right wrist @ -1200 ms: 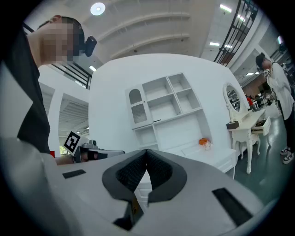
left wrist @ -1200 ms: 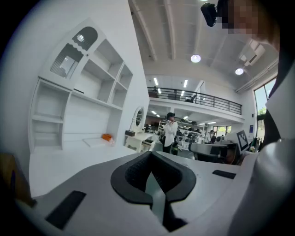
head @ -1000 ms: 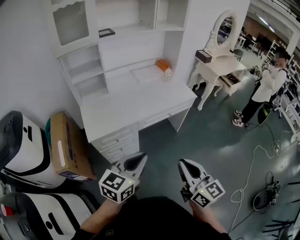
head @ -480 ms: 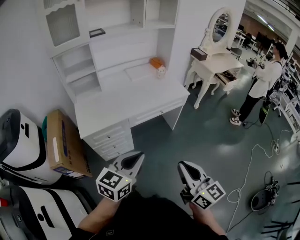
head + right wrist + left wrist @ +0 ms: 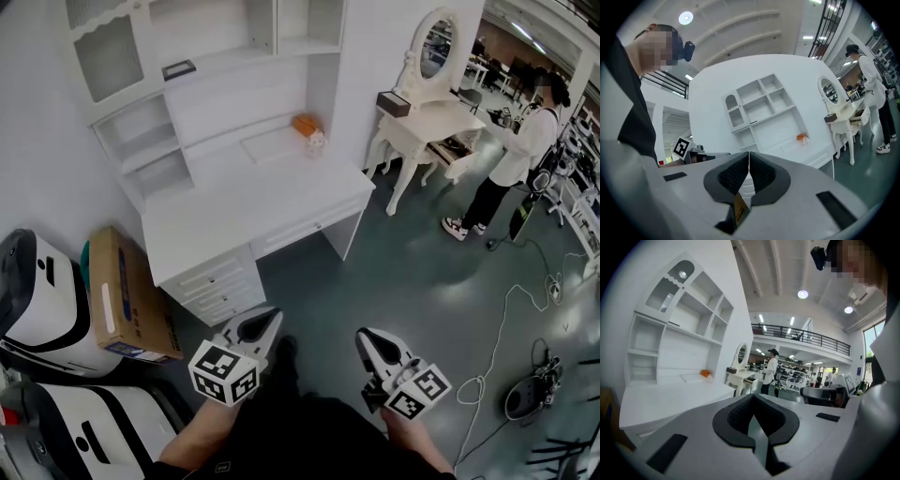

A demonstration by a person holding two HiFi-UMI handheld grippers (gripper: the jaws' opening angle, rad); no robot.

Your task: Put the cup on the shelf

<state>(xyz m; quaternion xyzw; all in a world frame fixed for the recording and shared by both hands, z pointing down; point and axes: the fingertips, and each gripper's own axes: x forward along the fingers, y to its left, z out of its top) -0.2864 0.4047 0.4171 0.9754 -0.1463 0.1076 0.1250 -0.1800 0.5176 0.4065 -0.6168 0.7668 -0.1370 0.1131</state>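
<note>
Found left gripper and right gripper both closed and empty, well short of the white desk; located presumed cup on the desktop below the shelves; judged pick-up and placing entirely outstanding.

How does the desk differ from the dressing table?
The desk carries square shelves; the dressing table carries an oval mirror. The desk stands on a drawer block; the dressing table stands on curved legs. An orange thing lies on the desk; a dark box on the dressing table. Both are white.
</note>
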